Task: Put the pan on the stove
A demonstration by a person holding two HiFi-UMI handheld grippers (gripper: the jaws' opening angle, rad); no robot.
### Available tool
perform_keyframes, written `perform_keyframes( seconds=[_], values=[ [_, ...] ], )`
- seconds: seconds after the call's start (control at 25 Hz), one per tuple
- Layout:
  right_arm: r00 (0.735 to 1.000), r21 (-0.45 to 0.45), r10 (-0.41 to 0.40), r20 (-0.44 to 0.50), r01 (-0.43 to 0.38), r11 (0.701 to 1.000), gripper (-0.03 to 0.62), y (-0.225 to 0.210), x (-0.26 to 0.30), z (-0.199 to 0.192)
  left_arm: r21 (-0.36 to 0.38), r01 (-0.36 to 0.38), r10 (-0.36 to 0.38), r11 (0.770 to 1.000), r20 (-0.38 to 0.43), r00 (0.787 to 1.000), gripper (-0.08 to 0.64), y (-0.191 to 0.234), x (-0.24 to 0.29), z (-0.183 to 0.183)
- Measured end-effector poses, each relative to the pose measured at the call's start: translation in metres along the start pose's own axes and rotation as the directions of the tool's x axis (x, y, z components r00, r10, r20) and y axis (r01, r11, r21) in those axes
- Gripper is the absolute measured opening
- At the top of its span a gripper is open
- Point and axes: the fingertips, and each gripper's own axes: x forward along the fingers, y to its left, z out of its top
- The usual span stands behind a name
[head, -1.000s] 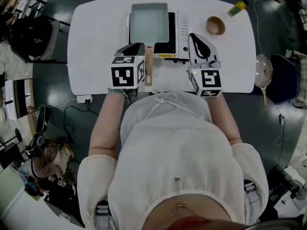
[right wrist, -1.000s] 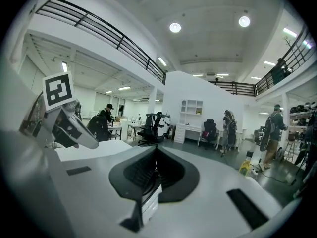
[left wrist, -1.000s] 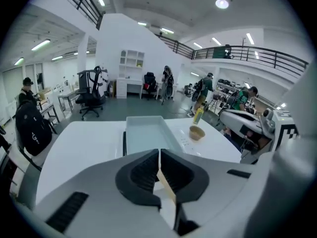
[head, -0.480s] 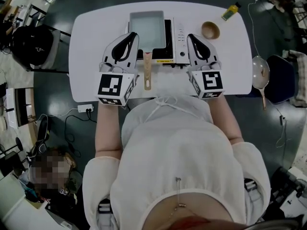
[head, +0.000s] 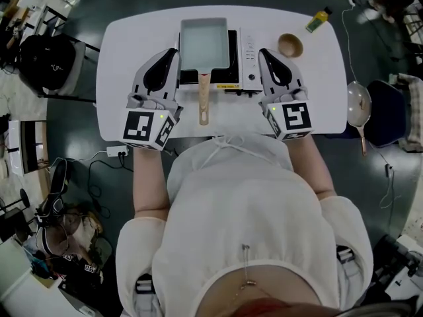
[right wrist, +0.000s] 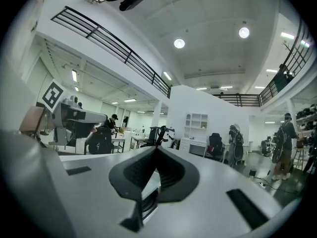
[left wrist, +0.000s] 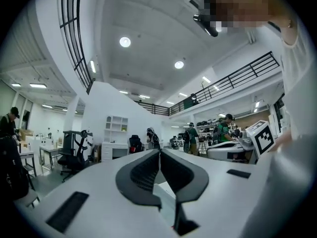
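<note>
Left gripper [left wrist: 159, 152]: fingers [left wrist: 141, 175] pressed together, nothing between them. Right gripper [right wrist: 156, 148]: fingers [right wrist: 171, 175] likewise closed and empty. Pan [head: 205, 35] sits on the stove [head: 249, 45] at the far side of the desk [head: 119, 58], between the two pairs of fingers and reaching a little beyond their tips. Its wooden handle [head: 203, 101] points back toward the person, near the right of the left fingers and clear of them. A bowl [head: 290, 45] rests just right of the right fingertips.

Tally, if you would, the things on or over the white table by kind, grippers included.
Pan: 1
Stove: 1
Bowl: 1
Bottle: 1
Grippers: 2, the left gripper and the right gripper
Total: 6
</note>
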Motion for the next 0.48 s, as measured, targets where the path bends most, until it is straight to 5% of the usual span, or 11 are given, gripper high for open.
perform_keyframes(
  seconds=[0.48],
  values=[
    [1.0,0.0,0.001,-0.017,-0.001,1.0,0.003,0.0052,0.0032,-0.0022,0.015,-0.009,0.01,1.0,-0.045,0.999,0.021,0.003,-0.0036,-0.0067]
  ],
)
